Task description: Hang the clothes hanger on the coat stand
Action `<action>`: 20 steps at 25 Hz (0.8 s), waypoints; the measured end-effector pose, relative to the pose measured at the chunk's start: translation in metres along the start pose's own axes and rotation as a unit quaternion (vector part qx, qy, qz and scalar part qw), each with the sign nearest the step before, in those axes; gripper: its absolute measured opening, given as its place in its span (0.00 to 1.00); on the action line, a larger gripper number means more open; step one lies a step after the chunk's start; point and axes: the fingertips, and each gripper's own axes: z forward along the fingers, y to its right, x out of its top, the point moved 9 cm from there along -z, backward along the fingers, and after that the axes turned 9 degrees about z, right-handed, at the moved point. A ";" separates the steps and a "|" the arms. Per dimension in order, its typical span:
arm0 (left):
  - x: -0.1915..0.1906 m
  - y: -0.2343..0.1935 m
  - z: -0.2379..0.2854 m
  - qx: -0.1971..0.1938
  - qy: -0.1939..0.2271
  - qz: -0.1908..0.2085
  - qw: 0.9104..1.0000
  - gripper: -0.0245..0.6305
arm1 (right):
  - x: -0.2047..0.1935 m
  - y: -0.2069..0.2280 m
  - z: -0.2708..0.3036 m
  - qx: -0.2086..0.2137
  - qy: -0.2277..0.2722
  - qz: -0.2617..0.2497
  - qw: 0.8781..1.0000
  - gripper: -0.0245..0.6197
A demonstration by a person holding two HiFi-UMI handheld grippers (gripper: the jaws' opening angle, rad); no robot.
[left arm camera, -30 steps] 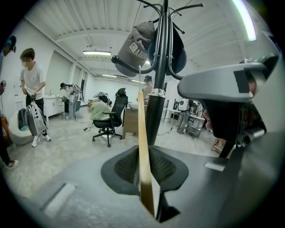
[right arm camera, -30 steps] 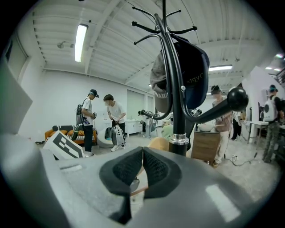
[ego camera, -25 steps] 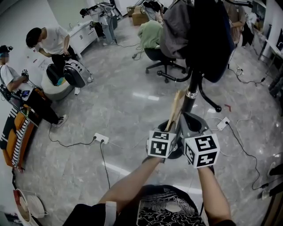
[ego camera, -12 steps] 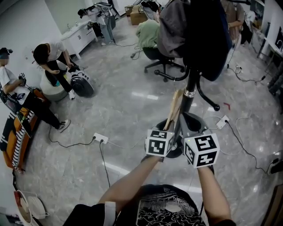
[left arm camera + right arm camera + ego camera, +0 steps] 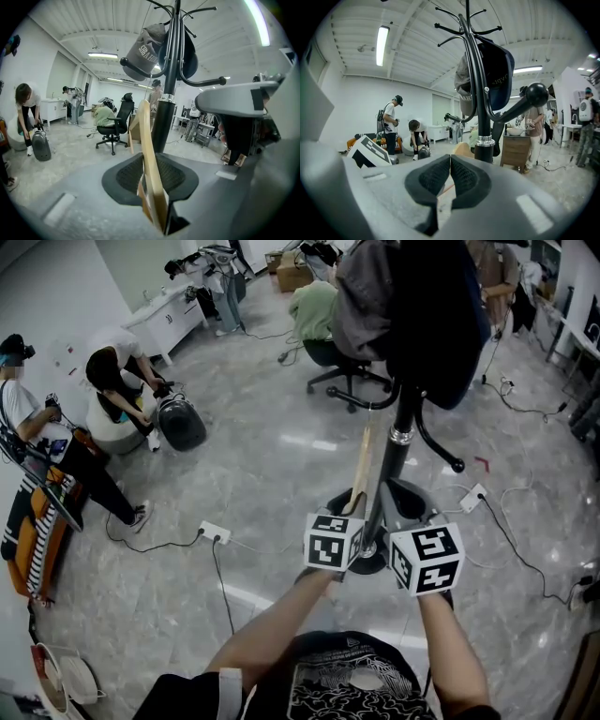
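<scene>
Where the coat stand rises just beyond both grippers, its black pole stands directly behind the wooden hanger. A grey cap and a dark garment hang overhead. The hanger's hook cannot be made out. Pale, flat and seen edge-on, the hanger stands upright, clamped by the left gripper. The right gripper is clenched on nothing.

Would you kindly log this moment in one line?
left gripper: shut on wooden hanger | right gripper: shut, empty | coat stand: ahead, hanger not hung
</scene>
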 end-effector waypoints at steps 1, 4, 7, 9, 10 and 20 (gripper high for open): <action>0.000 -0.001 0.000 0.002 0.000 0.001 1.000 0.12 | 0.000 0.000 0.000 0.000 0.000 0.000 1.000 0.04; -0.001 -0.002 -0.003 0.008 0.001 0.003 1.000 0.14 | -0.001 -0.002 -0.001 0.001 0.000 0.000 1.000 0.04; -0.002 -0.001 -0.006 0.013 0.003 0.001 1.000 0.17 | -0.003 -0.002 -0.005 0.002 0.001 -0.001 1.000 0.04; -0.002 -0.001 -0.008 0.017 0.003 0.000 1.000 0.20 | -0.004 -0.001 -0.008 0.003 0.001 -0.001 1.000 0.04; -0.002 -0.001 -0.010 0.018 0.003 0.000 1.000 0.20 | -0.003 -0.001 -0.008 0.003 0.001 -0.001 1.000 0.04; -0.001 0.000 -0.026 0.023 0.015 0.002 1.000 0.20 | -0.009 -0.009 -0.014 0.013 0.003 -0.004 1.000 0.04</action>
